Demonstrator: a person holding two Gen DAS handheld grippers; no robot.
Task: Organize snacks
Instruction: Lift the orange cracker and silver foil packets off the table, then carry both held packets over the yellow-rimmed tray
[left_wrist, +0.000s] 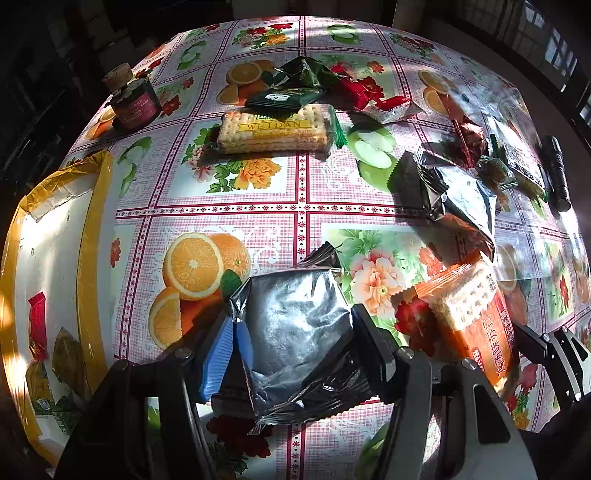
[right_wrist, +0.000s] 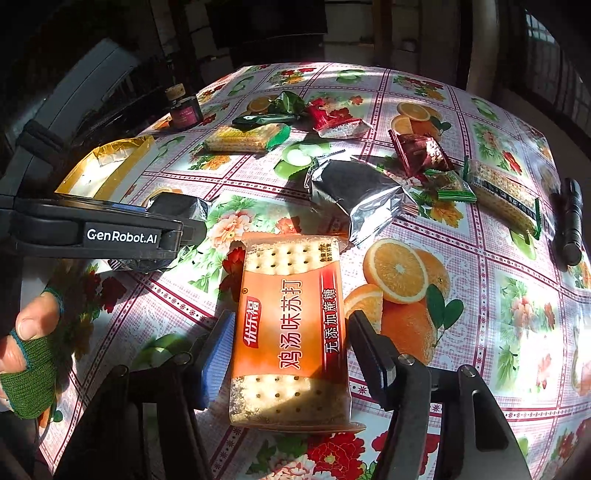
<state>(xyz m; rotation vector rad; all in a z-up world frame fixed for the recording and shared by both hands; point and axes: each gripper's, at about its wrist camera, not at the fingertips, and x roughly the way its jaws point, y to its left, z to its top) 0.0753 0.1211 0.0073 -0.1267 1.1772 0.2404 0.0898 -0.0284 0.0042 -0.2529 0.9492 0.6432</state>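
A silver foil snack packet sits between the fingers of my left gripper, its crinkled edge against the blue pad, and the jaws are shut on it. In the right wrist view an orange soda-cracker packet lies on the flowered tablecloth with my right gripper shut on its two long sides. That orange packet also shows in the left wrist view. A white tray with a yellow rim at the left holds several small wrapped snacks.
Farther back lie a Weidan cracker packet, green packets, red packets and a second silver packet. A corked dark jar stands back left, a black flashlight lies far right. A green-gloved hand shows.
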